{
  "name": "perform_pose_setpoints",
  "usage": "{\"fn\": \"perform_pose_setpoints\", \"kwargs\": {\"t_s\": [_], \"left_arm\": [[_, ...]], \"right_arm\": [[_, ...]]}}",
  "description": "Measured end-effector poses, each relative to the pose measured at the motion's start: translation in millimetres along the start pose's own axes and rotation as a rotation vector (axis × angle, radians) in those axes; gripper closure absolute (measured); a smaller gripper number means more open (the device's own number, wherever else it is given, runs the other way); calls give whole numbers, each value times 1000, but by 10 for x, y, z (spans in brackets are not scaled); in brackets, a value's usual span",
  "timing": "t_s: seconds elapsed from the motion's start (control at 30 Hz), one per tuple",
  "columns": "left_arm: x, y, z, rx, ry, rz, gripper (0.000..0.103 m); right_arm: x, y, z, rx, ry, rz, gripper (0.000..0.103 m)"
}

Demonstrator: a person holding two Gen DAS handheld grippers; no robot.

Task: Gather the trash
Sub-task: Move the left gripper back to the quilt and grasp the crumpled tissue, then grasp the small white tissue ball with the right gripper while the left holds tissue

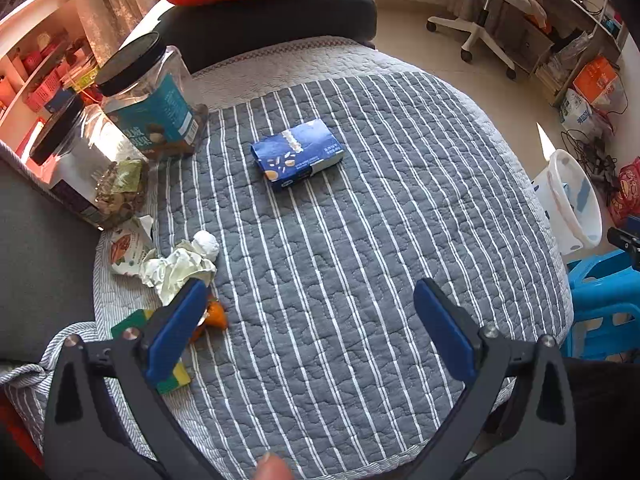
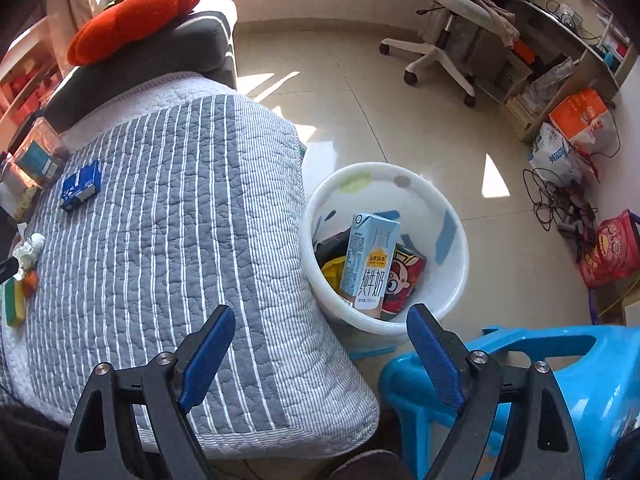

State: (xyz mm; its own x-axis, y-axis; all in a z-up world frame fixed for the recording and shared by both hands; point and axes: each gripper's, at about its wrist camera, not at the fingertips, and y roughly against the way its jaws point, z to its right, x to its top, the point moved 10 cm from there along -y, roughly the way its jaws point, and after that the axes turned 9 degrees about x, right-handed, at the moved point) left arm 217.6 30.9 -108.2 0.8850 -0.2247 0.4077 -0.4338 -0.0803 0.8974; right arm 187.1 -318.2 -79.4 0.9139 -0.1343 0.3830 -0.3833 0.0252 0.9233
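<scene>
A blue carton (image 1: pixel 298 154) lies flat in the middle of the striped quilt (image 1: pixel 360 264); the right wrist view shows that carton (image 2: pixel 80 186) far left. Crumpled white paper (image 1: pixel 184 264), an orange scrap (image 1: pixel 214 316) and a green-yellow sponge (image 1: pixel 172 376) lie at the quilt's left edge. My left gripper (image 1: pixel 316 300) hangs open over the quilt, nothing between its fingers, the left finger (image 1: pixel 176 328) over the scraps. My right gripper (image 2: pixel 320 324) is open and empty by the quilt's edge, near the white bin (image 2: pixel 456 280). The bin holds a milk carton (image 2: pixel 370 260) and a red can (image 2: pixel 404 280).
Two clear jars with black lids (image 1: pixel 148 96) stand at the quilt's far left beside a snack wrapper (image 1: pixel 128 248). A blue plastic stool (image 2: pixel 560 380) stands right of the bin. An orange cushion (image 2: pixel 132 12) rests on the dark sofa back. An office chair (image 2: pixel 444 28) and bags stand beyond.
</scene>
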Motion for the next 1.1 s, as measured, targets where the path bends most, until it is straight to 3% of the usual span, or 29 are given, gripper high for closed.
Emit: {"fn": "perform_pose_setpoints", "kwargs": {"t_s": [0.23, 0.47, 0.83, 0.93, 1.0, 1.1], "left_arm": [[-195, -316, -694, 26, 129, -120, 1], [-238, -667, -1002, 25, 227, -199, 1], [-181, -1196, -1032, 76, 261, -257, 31], [-139, -1236, -1046, 92, 249, -232, 43], [-109, -1225, -1061, 95, 240, -210, 57], [-89, -1143, -1060, 76, 241, -189, 66]], "right_arm": [[80, -160, -417, 16, 59, -20, 14], [167, -317, -746, 40, 73, -42, 14], [270, -584, -1161, 59, 89, -74, 14], [308, -657, -1283, 67, 95, -79, 14], [345, -699, -1368, 72, 100, -79, 14], [407, -770, -1520, 84, 105, -75, 14]]}}
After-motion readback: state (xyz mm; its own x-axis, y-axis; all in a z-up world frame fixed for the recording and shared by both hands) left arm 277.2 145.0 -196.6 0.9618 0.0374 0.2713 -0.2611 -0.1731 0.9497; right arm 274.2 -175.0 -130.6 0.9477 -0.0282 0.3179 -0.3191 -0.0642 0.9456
